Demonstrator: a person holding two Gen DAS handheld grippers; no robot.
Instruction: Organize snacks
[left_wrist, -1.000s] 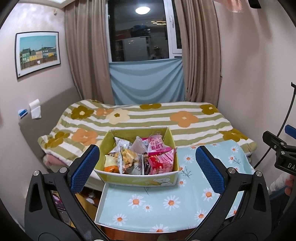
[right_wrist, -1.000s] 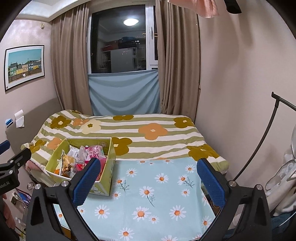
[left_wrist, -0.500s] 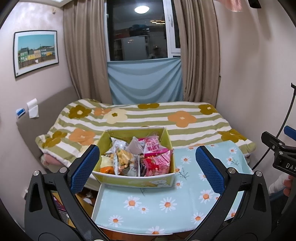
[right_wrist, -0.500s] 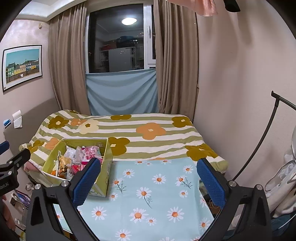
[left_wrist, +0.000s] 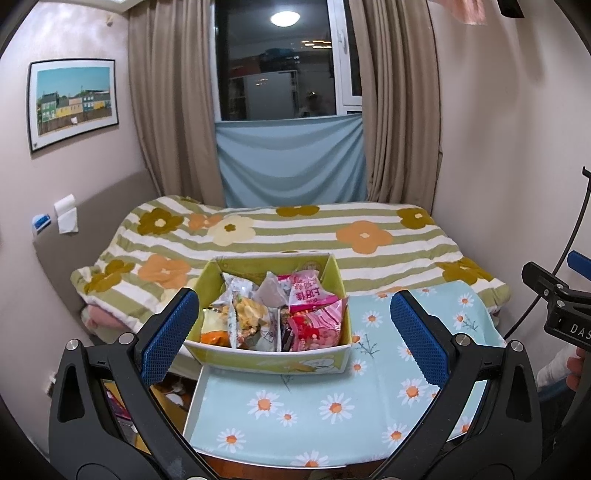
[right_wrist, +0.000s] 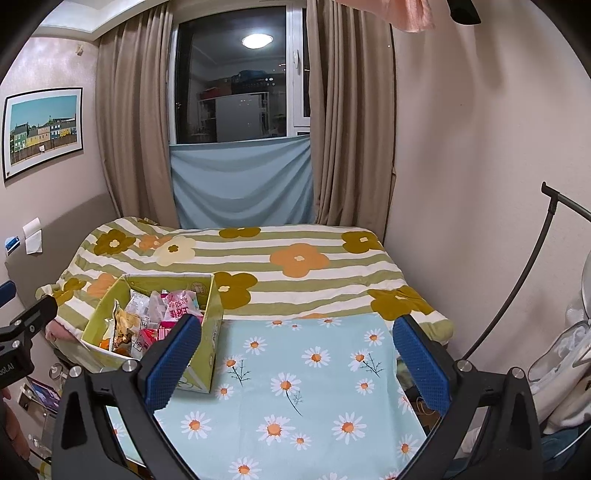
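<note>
A yellow-green cardboard box (left_wrist: 273, 358) full of snack packets stands at the far left of a table covered with a light-blue daisy cloth (left_wrist: 332, 406). A pink packet (left_wrist: 304, 290) and a red-pink packet (left_wrist: 317, 328) lie on the right side of the box, chip packets (left_wrist: 247, 314) on the left. My left gripper (left_wrist: 291, 332) is open and empty, held in front of the box. My right gripper (right_wrist: 295, 362) is open and empty over the cloth (right_wrist: 295, 387), with the box (right_wrist: 207, 332) to its left.
A bed with a green-striped flowered blanket (left_wrist: 295, 236) lies behind the table, under a curtained window (left_wrist: 280, 74). A black stand pole (right_wrist: 524, 273) and white bags (right_wrist: 565, 369) are at the right. Clutter (left_wrist: 118, 406) sits on the floor left of the table.
Both views have shifted slightly, with the box and table sitting a little further left and lower in frame. Both grippers stay open and nothing was picked up.
</note>
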